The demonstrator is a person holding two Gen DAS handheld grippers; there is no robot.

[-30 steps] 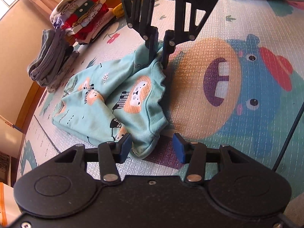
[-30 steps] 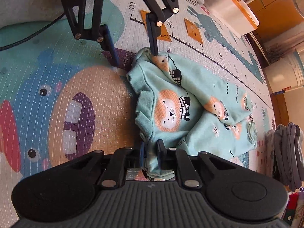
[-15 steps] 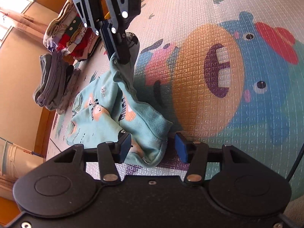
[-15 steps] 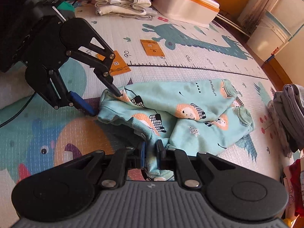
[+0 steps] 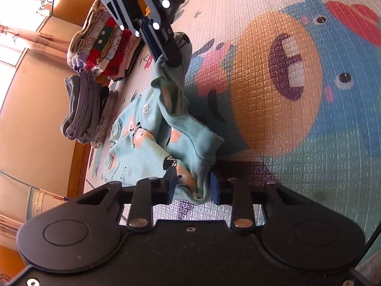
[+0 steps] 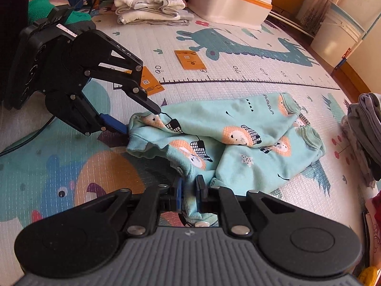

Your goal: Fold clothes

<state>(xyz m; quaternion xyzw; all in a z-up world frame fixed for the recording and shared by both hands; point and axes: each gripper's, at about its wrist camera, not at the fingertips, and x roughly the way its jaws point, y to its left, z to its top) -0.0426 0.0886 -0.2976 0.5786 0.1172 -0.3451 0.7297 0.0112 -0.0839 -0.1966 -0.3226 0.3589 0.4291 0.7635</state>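
A play mat (image 6: 238,76) printed with a blue cartoon animal, a green crocodile and a ruler strip covered the floor and carried everything. At its far edge in the right wrist view stood a white bin with an orange rim (image 6: 228,2), lid on, contents hidden, and a white bucket (image 6: 338,31) near the far right corner; what it held could not be told. Beside the bin lay a stack of folded white cloth (image 6: 147,7). Along the mat's edge by the wall sat a pile of folded grey clothes (image 5: 83,109) and, just beyond it, a pile of folded red and patterned clothes (image 5: 102,45).

The mint-green baby garment (image 6: 250,143), printed with orange lions and black baskets, lay rumpled near the middle of the mat, its two cuffed ends spread flat toward the grey pile and its other end bunched and raised.

The left hand-held gripper (image 5: 192,186) had its blue-padded jaws closed partway on a bunched corner of the garment. The right hand-held gripper (image 6: 189,191) was clamped narrowly on another fold of the same end, lifting it off the mat.
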